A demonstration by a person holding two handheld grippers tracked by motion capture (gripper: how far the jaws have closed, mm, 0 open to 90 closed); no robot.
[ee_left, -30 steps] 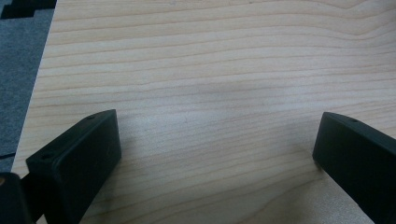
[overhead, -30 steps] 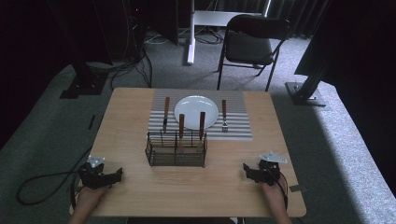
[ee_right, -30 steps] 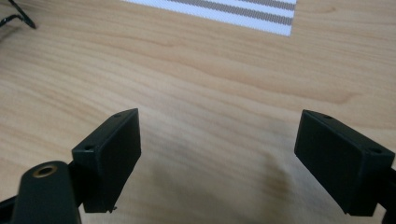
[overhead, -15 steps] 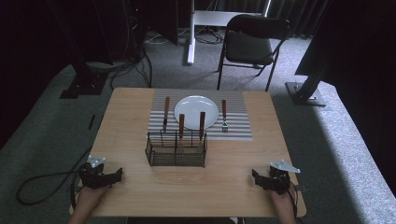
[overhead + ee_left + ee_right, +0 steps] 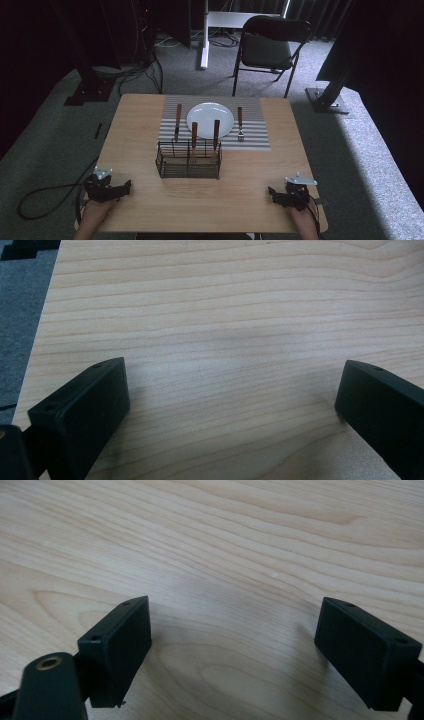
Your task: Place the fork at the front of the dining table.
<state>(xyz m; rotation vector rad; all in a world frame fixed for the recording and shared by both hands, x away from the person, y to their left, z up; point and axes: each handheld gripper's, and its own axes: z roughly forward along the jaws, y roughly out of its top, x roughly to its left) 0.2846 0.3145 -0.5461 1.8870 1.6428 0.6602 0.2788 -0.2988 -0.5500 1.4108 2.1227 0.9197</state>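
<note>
Both claws rest wide apart and empty on the wooden table [image 5: 250,192]: left claw [image 5: 125,188] at the near left corner, right claw [image 5: 272,192] at the near right. Farther off, a wire basket [image 5: 189,161] holds two wooden-handled utensils upright. Beyond it, a striped placemat [image 5: 255,131] carries a white plate [image 5: 210,116], a knife [image 5: 177,121] and a fork [image 5: 240,124]. The setting looks partly laid.

Each hand-held gripper is black: the left hand-held gripper [image 5: 120,189] and the right hand-held gripper [image 5: 272,193] carry grey three-cornered plates, blocky jaws with small screw holes, and a trailing black cable [image 5: 45,191].
</note>
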